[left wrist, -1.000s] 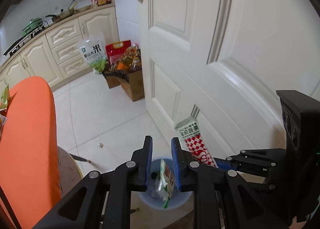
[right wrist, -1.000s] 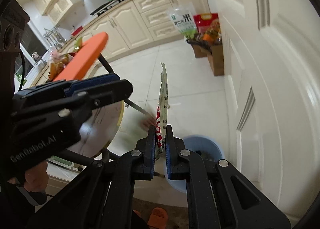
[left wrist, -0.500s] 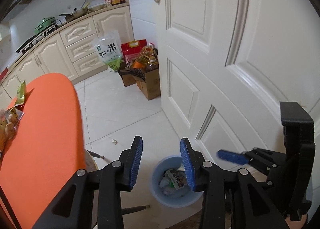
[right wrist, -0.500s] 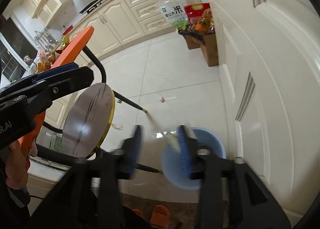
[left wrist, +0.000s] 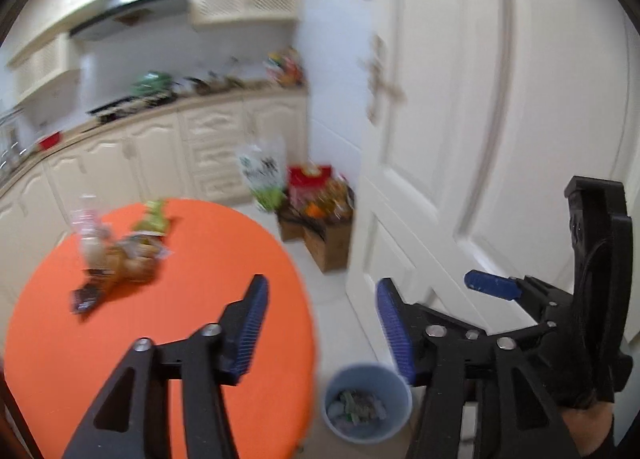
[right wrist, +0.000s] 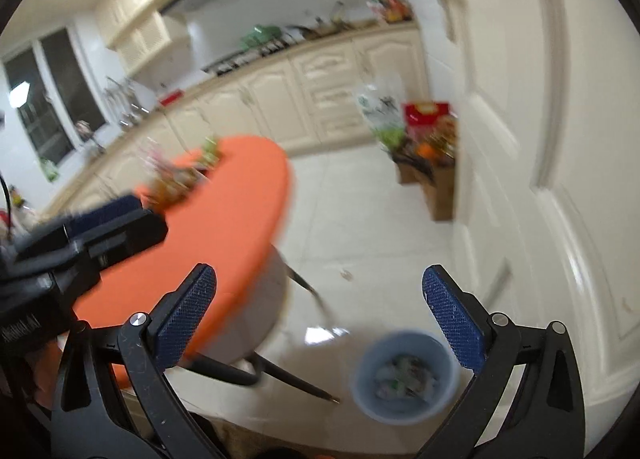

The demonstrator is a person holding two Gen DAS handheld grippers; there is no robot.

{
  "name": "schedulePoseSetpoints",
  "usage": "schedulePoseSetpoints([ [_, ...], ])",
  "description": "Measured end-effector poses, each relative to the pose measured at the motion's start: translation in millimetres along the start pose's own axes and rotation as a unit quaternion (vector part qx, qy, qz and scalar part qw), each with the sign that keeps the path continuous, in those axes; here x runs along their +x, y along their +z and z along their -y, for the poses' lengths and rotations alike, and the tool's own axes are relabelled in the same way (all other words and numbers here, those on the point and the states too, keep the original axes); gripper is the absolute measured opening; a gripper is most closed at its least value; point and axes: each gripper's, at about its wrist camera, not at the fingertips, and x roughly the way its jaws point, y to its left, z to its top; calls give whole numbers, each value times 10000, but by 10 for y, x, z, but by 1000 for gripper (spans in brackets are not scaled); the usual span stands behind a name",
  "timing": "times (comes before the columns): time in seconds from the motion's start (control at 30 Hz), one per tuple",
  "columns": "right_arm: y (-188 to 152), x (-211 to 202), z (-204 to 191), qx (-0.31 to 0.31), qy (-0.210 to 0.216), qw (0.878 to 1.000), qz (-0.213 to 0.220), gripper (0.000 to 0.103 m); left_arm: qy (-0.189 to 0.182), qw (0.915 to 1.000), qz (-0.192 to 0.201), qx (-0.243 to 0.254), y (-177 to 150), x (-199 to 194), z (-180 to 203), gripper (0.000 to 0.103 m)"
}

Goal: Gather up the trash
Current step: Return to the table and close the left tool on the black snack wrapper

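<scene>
Both grippers hang above the floor with nothing in them: the left gripper (left wrist: 320, 323) has its jaws spread wide, and the right gripper (right wrist: 320, 317) has its jaws spread wider yet. Below and between the left jaws, a little toward the right one, stands the pale blue bin (left wrist: 340, 425) on the tiled floor, with crumpled wrappers already lying in the bottom of it; in the right wrist view the same bin (right wrist: 364, 391) sits low, just inside the right jaw. What remains to be gathered lies well ahead of the left jaws and off to their left, on the orange tabletop (left wrist: 168, 339): a loose heap of snack packets (left wrist: 120, 255), blurred, with what looks like a clear plastic piece at the far side and a small dark wrapper nearest the jaws. I would judge all of it to be feather-light, soft and crinkly film, slick on its faces, likely to slide or spring out of a shallow pinch but in no way fragile. The best hold looks to be a crimped end seam or a raised fold at the edge of a packet, where the jaws can close across a thin flap, not on the puffed middle. Packets overlapping in the heap may drag a neighbour along.
</scene>
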Motion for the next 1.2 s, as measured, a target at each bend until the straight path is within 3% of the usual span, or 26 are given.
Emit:
schedulePoseSetpoints([
  [0.07, 223, -27, -270, -111, 114, 9996, 241, 103, 223, 9995, 156, -167, -19, -189, -245, 60],
  [0.23, 668, 117, -803, -304, 81, 9991, 282, 103, 706, 9938, 522, -687, -40, -711, -841, 61],
  [0.3, 755, 162, -968, -370, 104, 9988, 292, 103, 1077, 9889, 669, -770, -87, -877, -1121, 68],
  [0.33, 806, 185, -1075, -456, 154, 9984, 306, 103, 1220, 9868, 688, -811, -136, -916, -1187, 73],
  [0.5, 981, 498, -1442, -408, 652, 9970, 133, 103, 1757, 9754, 509, -1232, -337, -916, -1752, 73],
  [0.6, 1001, 826, -1561, -506, 656, 9965, -91, 103, 1833, 9730, 326, -1367, -360, -687, -1991, 73],
  [0.7, 917, 1300, -1789, -830, 620, 9934, -493, 103, 1591, 9787, 50, -1300, -315, -421, -2155, 73],
  [0.87, 683, 1808, -1958, -1234, 524, 9878, -791, 103, 1432, 9846, -315, -955, -325, 152, -2294, 73],
  [1.2, 611, 2384, -1849, -1218, 589, 9840, -1159, 103, 1364, 9765, -1169, -1190, -195, 1308, -3069, 73],
])
